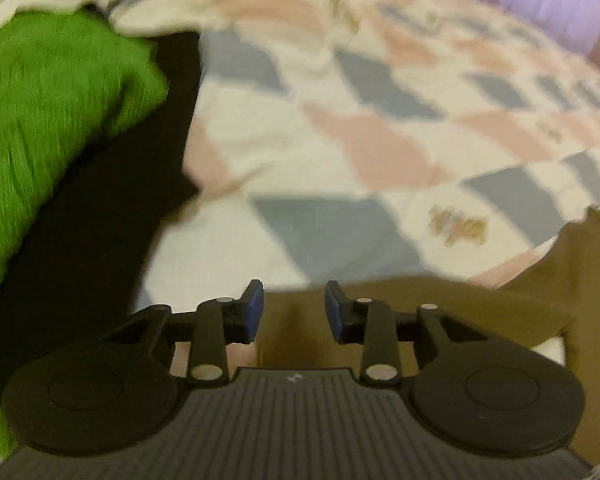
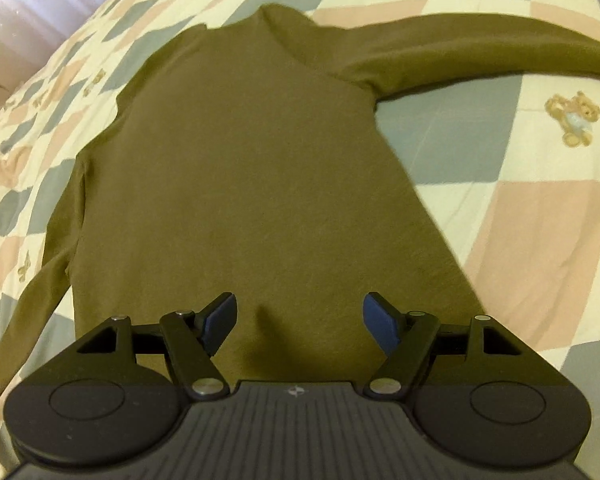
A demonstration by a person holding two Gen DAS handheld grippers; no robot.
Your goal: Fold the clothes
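Note:
An olive long-sleeved shirt [image 2: 240, 168] lies flat on the checked quilt, collar at the far end, one sleeve stretched out to the right [image 2: 480, 48] and the other running down its left side [image 2: 48, 256]. My right gripper [image 2: 299, 322] hovers open over the shirt's near hem with nothing between its blue pads. In the left wrist view the same olive shirt [image 1: 440, 320] fills the lower right, and my left gripper [image 1: 294, 312] is open above its edge, holding nothing. That view is blurred by motion.
The quilt [image 2: 540, 220] has grey, pink and cream squares with teddy-bear prints. A bright green garment [image 1: 48, 120] and a black one [image 1: 100, 220] lie at the left in the left wrist view. Pale curtains [image 2: 20, 4] hang beyond the bed.

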